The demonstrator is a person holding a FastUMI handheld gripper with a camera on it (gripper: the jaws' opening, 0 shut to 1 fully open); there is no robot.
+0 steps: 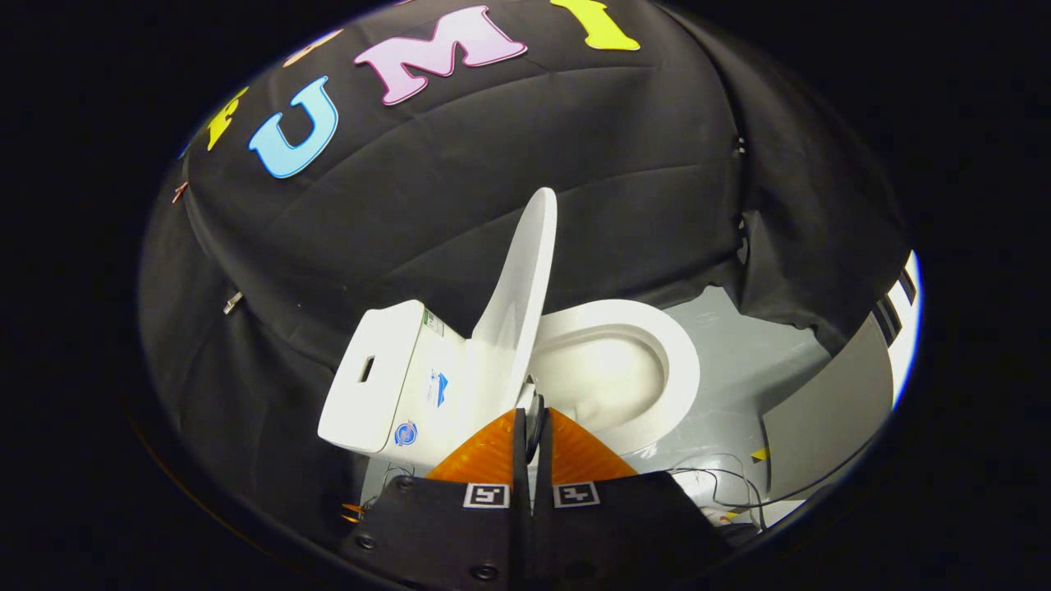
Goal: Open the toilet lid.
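The white toilet stands against the black cloth wall, seen from above and from its side. Its lid [524,279] stands raised and upright between the tank [386,377] and the open bowl [624,369], leaning slightly toward the tank. The seat rim [686,369] lies flat around the bowl. My gripper [532,413] is shut, its orange fingers [484,455] pressed close together with only a thin dark slit between them. The fingertips sit just in front of the lid's lower end, where it meets the bowl. Nothing shows held between them.
Grey floor [764,369] spreads beyond the bowl. A grey panel [829,410] stands to the bowl's far side, and thin cables [722,484] lie on the floor near the fingers. The cloth wall hangs close behind the tank and lid.
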